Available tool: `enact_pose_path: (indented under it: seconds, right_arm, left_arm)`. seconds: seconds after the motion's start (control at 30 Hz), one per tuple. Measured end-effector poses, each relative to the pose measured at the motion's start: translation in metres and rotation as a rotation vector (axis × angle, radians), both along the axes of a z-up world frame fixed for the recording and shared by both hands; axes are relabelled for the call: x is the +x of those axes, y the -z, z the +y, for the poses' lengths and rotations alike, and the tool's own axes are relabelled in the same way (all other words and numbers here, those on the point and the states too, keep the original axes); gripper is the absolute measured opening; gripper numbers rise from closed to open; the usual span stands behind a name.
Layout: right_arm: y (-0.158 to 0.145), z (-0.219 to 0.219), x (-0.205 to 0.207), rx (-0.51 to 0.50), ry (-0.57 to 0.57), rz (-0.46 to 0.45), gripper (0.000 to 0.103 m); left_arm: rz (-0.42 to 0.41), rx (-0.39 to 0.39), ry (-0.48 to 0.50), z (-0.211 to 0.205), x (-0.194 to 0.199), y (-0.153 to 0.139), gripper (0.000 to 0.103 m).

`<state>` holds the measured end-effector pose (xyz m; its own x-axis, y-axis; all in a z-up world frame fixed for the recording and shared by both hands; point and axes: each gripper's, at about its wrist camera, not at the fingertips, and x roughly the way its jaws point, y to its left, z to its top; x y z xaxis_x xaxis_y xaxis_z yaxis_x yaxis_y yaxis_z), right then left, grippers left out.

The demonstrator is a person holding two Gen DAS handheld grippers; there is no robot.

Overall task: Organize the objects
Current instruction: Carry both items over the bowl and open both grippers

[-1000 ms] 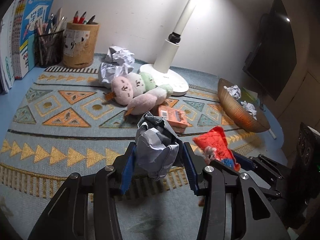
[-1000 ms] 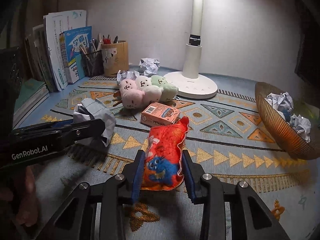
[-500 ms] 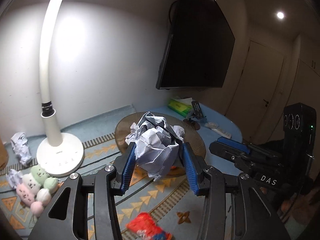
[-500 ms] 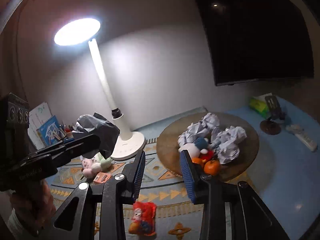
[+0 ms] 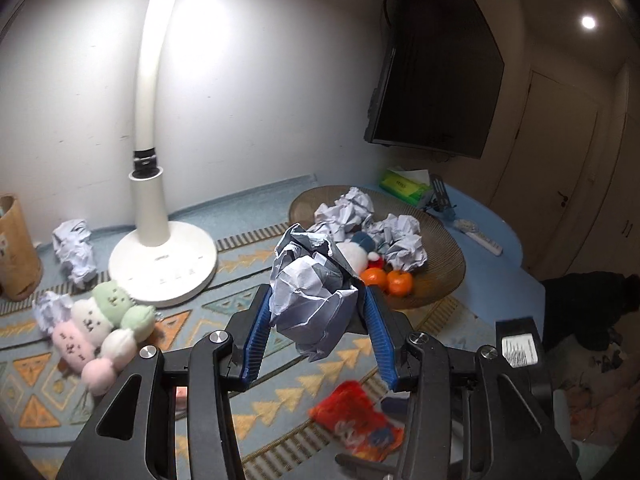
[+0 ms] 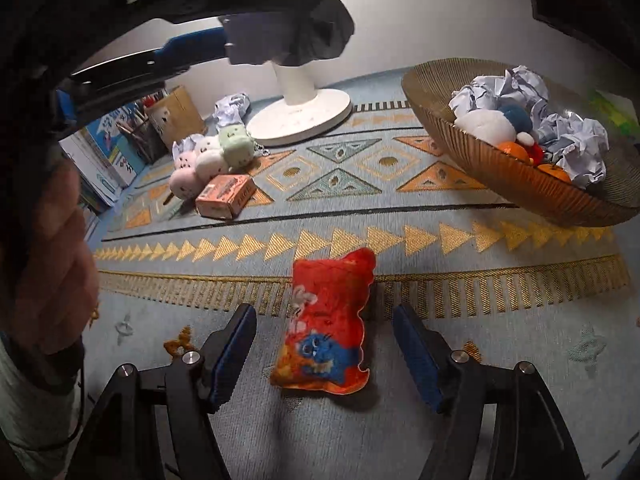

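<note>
The table [image 6: 500, 336], covered by a patterned mat, carried a white lamp [image 5: 160, 256] at the far side, a wide woven bowl [image 5: 444, 276] to the right already holding paper balls, a small soft toy and oranges, and a cluster of pastel plush toys [image 5: 100, 328] to the left with a small orange box [image 6: 226, 196] near them. The step in hand looked like carrying rubbish to the bowl: the left claw [image 5: 316, 328] was clamped on a crumpled paper ball [image 5: 312, 292], held in the air on the near side of the bowl. The right claw [image 6: 324, 356] was opening, its pads clear of the red snack bag [image 6: 328, 324] lying on the mat between them. Next, the left claw likely needed to reach over the bowl's rim and let go, while the right claw closed squarely on the bag.
</note>
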<state>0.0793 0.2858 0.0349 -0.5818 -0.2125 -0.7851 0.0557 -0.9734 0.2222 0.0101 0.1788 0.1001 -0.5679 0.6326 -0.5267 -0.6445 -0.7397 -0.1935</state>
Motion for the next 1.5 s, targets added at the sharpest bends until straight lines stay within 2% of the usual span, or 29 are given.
enact_pose_path:
  seconds: [0.1,0.13,0.17,0.23,0.33,0.4,0.5,0.6,0.67,0.73,0.8,0.83,0.87,0.9,0.93,1.0,1.07,1.13,1.23,1.4,1.43,1.5]
  right_arm:
    - [0.007,-0.011,-0.001,0.075,0.001,0.004,0.069]
    - [0.010,-0.014,-0.001,0.121,0.005,0.007,0.061]
    - [0.014,-0.016,-0.005,0.162,0.005,-0.002,0.046]
    - [0.016,-0.022,-0.006,0.208,0.007,0.001,0.040]
    - [0.006,-0.016,-0.004,0.145,0.009,0.011,0.037]
    - [-0.015,-0.001,0.002,0.078,0.034,0.053,0.037]
    - [-0.071,0.042,0.013,0.020,0.110,0.181,0.037]
    - [-0.124,0.088,0.016,0.052,0.251,0.295,0.037]
    - [-0.143,0.111,0.009,0.082,0.332,0.320,0.037]
    - [-0.148,0.129,-0.006,0.081,0.365,0.292,0.038]
    - [-0.146,0.144,-0.021,0.073,0.354,0.251,0.039]
    - [-0.143,0.150,-0.030,0.080,0.344,0.231,0.043]
    - [-0.140,0.156,-0.035,0.094,0.347,0.226,0.051]
    - [-0.137,0.160,-0.038,0.115,0.366,0.240,0.057]
    - [-0.136,0.164,-0.039,0.140,0.382,0.265,0.067]
    - [-0.133,0.167,-0.031,0.202,0.420,0.318,0.072]
    - [-0.128,0.164,-0.034,0.271,0.442,0.348,0.090]
    - [-0.120,0.158,-0.041,0.352,0.465,0.367,0.097]
    - [-0.104,0.151,-0.060,0.488,0.478,0.372,0.097]
    - [-0.074,0.145,-0.100,0.709,0.495,0.317,0.097]
    - [-0.066,0.145,-0.108,0.751,0.498,0.280,0.097]
    - [-0.056,0.148,-0.118,0.789,0.482,0.226,0.096]
  left_arm:
    - [-0.059,0.031,-0.071,-0.041,0.018,0.021,0.043]
    - [-0.082,0.043,-0.099,-0.053,0.020,0.027,0.043]
    - [-0.104,0.053,-0.125,-0.064,0.020,0.032,0.043]
    - [-0.130,0.070,-0.161,-0.077,0.019,0.036,0.043]
    - [-0.114,0.096,-0.164,-0.083,0.019,0.024,0.042]
    - [-0.053,0.095,-0.131,-0.070,0.019,0.003,0.043]
    - [0.009,0.103,-0.069,-0.029,0.006,-0.027,0.043]
    - [0.002,0.164,0.022,0.023,-0.020,-0.046,0.043]
    - [-0.009,0.169,0.065,0.059,-0.037,-0.048,0.043]
    - [-0.022,0.176,0.112,0.087,-0.049,-0.042,0.055]
    - [-0.041,0.184,0.093,0.102,-0.059,-0.032,0.103]
    - [-0.042,0.194,0.066,0.103,-0.063,-0.027,0.102]
    - [-0.047,0.202,0.044,0.100,-0.067,-0.022,0.102]
    - [-0.069,0.207,0.038,0.095,-0.070,-0.017,0.102]
    - [-0.100,0.213,0.039,0.088,-0.074,-0.012,0.102]
    - [-0.157,0.213,0.025,0.066,-0.076,-0.004,0.102]
    - [-0.181,0.208,-0.015,0.035,-0.070,0.005,0.102]
    - [-0.179,0.197,-0.083,-0.002,-0.055,0.015,0.102]
    - [-0.159,0.152,-0.244,-0.060,-0.030,0.039,0.102]
    - [-0.224,0.120,-0.460,-0.142,0.000,0.078,0.102]
    - [-0.237,0.113,-0.483,-0.156,0.005,0.082,0.102]
    - [-0.302,0.163,-0.503,-0.181,0.011,0.092,0.102]
